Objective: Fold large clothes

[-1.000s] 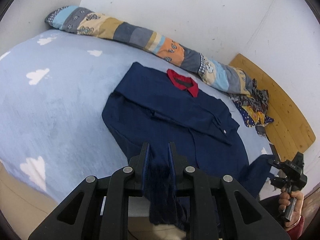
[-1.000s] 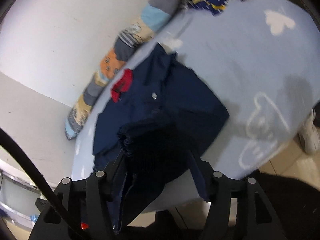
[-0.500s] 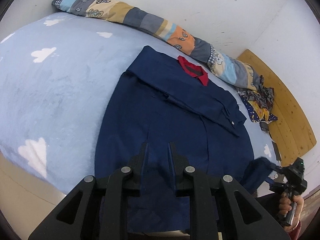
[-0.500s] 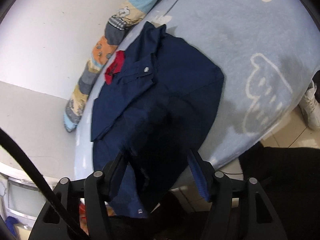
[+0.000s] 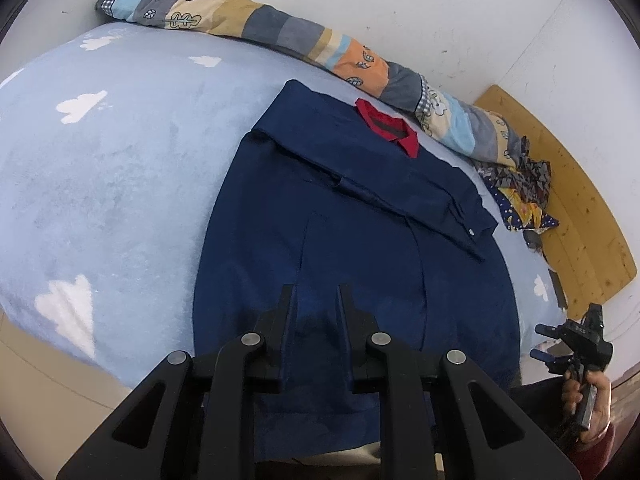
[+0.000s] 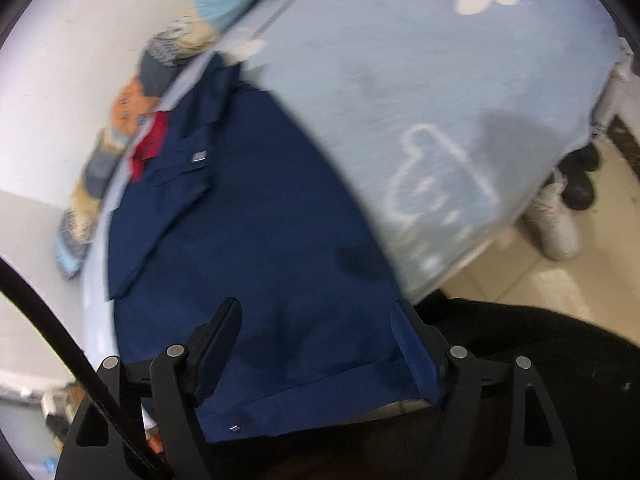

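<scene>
A: Item — navy cloth shirt with red collar [image 5: 352, 216], flat on the pale-blue cloud-print bedspread [image 5: 120, 168]; sleeve folded across chest.

B: Left gripper [image 5: 316, 300] pinching hem; right gripper [image 6: 316, 320] just spread, released. Lengthwise folds remain, I'd judge.

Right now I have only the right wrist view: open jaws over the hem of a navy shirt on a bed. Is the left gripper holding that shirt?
Observer: Yes. In the left wrist view the left gripper is shut on the navy shirt at its near hem.
Operator: And how does my right gripper look from that side?
Observer: The right gripper is off the shirt's right edge, held in a hand. Its jaws have just been opening and pinch no cloth.
Operator: Anything past the bed there?
Observer: A wooden board lies along the wall beyond the bed's far right corner.
</scene>
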`<action>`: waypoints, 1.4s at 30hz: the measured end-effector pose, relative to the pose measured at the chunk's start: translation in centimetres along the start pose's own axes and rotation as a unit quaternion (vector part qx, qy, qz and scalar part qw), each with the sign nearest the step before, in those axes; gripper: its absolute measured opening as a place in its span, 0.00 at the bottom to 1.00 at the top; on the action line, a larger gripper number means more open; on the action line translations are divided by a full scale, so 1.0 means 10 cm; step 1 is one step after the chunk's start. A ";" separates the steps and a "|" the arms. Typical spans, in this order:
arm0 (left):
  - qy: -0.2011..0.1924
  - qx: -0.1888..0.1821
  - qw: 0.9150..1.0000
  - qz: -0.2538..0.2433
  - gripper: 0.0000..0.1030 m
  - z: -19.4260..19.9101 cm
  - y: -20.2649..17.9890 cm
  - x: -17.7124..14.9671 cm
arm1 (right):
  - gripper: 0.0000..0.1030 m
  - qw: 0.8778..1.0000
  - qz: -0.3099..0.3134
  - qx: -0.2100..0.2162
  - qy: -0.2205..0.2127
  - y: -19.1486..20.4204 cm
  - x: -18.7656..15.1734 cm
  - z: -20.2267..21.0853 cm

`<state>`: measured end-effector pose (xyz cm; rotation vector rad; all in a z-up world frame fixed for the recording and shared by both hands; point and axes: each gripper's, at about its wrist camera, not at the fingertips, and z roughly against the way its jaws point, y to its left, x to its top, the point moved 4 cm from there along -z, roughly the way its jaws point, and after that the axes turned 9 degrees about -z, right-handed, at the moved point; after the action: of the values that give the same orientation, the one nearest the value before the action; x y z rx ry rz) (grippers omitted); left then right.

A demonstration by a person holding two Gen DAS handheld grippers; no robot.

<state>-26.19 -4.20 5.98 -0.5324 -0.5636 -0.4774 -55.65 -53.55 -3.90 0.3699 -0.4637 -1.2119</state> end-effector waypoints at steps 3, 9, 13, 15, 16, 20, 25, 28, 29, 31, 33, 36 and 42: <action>0.008 -0.005 1.000 0.005 0.24 -0.04 0.06 -0.02 | 0.79 0.999 -0.019 -0.032 0.030 -0.22 0.10 -0.26; 0.020 -0.031 0.999 0.031 0.28 -0.09 0.18 -0.07 | 0.79 0.989 -0.036 0.053 0.135 -0.26 -0.07 -0.65; 0.013 -0.035 0.999 0.033 0.33 -0.06 0.18 -0.07 | 0.16 0.988 0.067 0.011 0.137 -0.01 -0.27 -0.68; 0.015 -0.034 0.999 0.033 0.33 -0.06 0.18 -0.08 | 0.15 0.987 0.093 -0.020 0.131 0.00 -0.32 -0.72; 0.018 -0.033 0.999 0.034 0.33 -0.07 0.19 -0.08 | 0.13 0.987 0.099 -0.022 0.128 0.03 -0.32 -0.72; 0.031 -0.025 0.998 0.044 0.46 -0.11 0.25 -0.10 | 0.11 0.986 0.124 0.053 0.095 0.28 -0.29 -0.38; 0.069 -0.009 0.996 0.047 0.52 -0.21 0.33 -0.16 | 0.11 0.967 0.145 0.208 0.029 0.80 -0.09 0.21; 0.083 0.000 0.995 0.055 0.54 -0.23 0.40 -0.22 | 0.11 0.958 0.145 0.246 0.007 1.00 0.07 0.33; 0.090 -0.002 0.994 0.062 0.56 -0.24 0.43 -0.25 | 0.11 0.956 0.140 0.259 0.005 1.06 0.15 0.34; 0.103 -0.008 0.992 0.076 0.58 -0.26 0.47 -0.29 | 0.11 0.951 0.125 0.282 -0.005 1.15 0.30 0.35; 0.114 -0.014 0.990 0.084 0.58 -0.29 0.50 -0.31 | 0.11 0.949 0.112 0.294 -0.017 1.24 0.45 0.33; 0.119 -0.028 0.988 0.090 0.61 -0.31 0.50 -0.33 | 0.11 0.948 0.090 0.305 -0.021 1.28 0.58 0.27; 0.140 -0.043 0.982 0.116 0.63 -0.36 0.53 -0.37 | 0.11 0.949 0.084 0.304 -0.019 1.21 0.58 0.27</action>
<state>-24.67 -1.28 -0.60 -0.5934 -0.2082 -0.3463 -45.75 -55.32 5.37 0.8177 -0.8874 -0.8897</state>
